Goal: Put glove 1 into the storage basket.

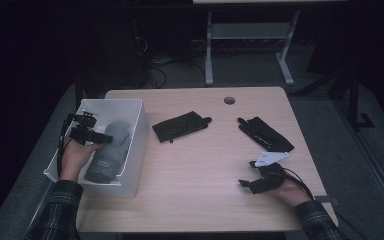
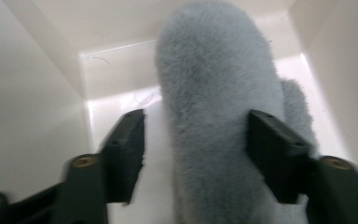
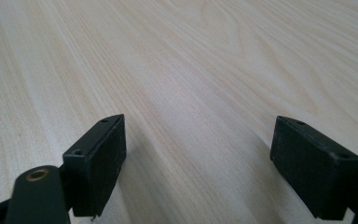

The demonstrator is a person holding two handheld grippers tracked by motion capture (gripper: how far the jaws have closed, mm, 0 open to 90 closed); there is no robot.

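Over at the bin the grey mitten already lies inside, left gripper straddling it with one pad clear, so released, while two black gloves wait on the table near the open, empty right gripper.

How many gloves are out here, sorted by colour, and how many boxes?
Grey fluffy mitten, lying in the box: 1
Black gloves, the left black glove and the right black glove, both flat on the table: 2
White box: 1
Total: 4 things
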